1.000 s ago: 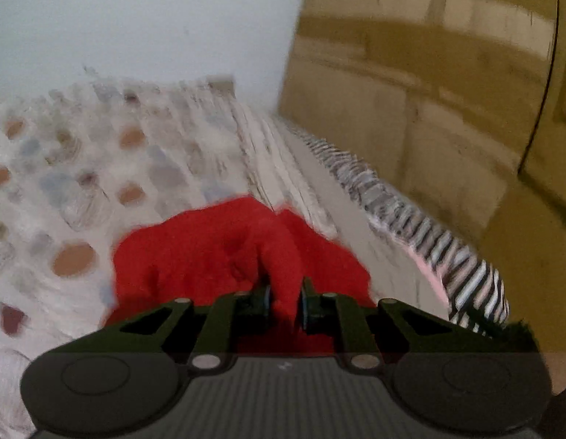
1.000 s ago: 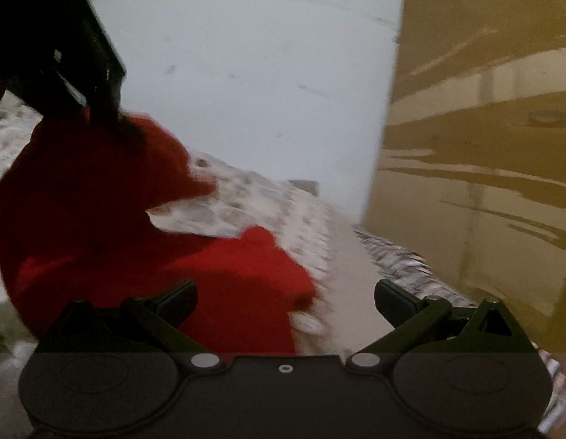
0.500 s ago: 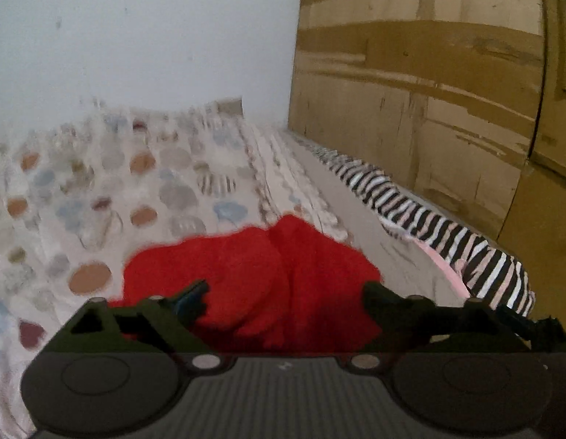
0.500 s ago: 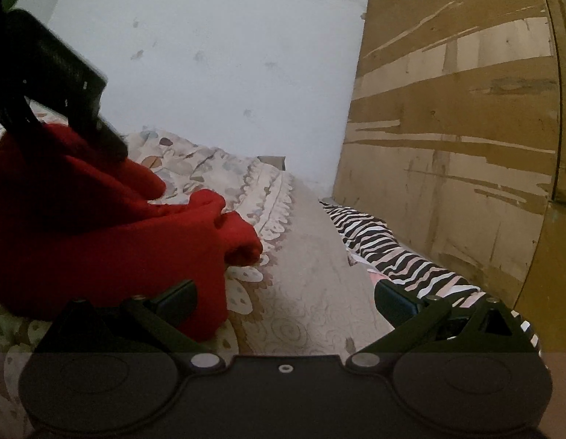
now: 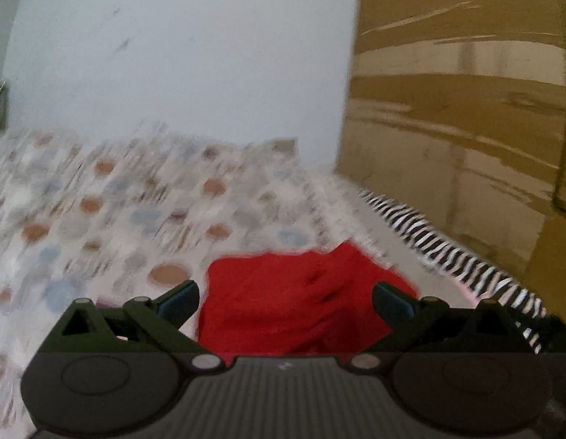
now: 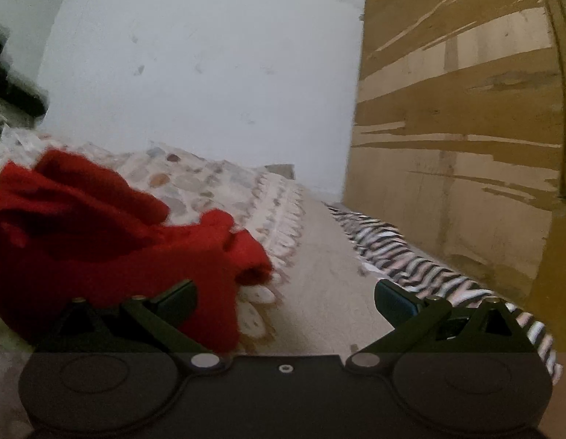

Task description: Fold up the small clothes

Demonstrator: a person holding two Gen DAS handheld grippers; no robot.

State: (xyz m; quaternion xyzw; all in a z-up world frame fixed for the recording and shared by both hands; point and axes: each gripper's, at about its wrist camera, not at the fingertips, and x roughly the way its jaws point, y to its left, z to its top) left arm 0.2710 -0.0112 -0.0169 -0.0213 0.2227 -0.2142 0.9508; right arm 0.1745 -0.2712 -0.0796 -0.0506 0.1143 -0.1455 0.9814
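A small red garment (image 5: 301, 300) lies bunched on the patterned bedspread (image 5: 118, 212), just ahead of my left gripper (image 5: 284, 298). The left jaws are opening wide; the red cloth lies in front of and below them, and neither pad presses on it. In the right wrist view the same red garment (image 6: 111, 245) is heaped at the left, its edge beside the left fingertip. My right gripper (image 6: 284, 298) stands open over bare bedspread (image 6: 319, 256) with nothing between its fingers.
A zebra-striped cloth (image 5: 458, 256) runs along the bed's right edge against a tall brown wooden panel (image 5: 465, 109). The same striped cloth (image 6: 411, 267) shows in the right wrist view. A pale wall (image 5: 173, 55) rises behind the bed.
My left gripper let go of the red garment and opened wide, then drew back from it. The garment dropped from hanging to a heap on the bed. The right gripper stayed open.
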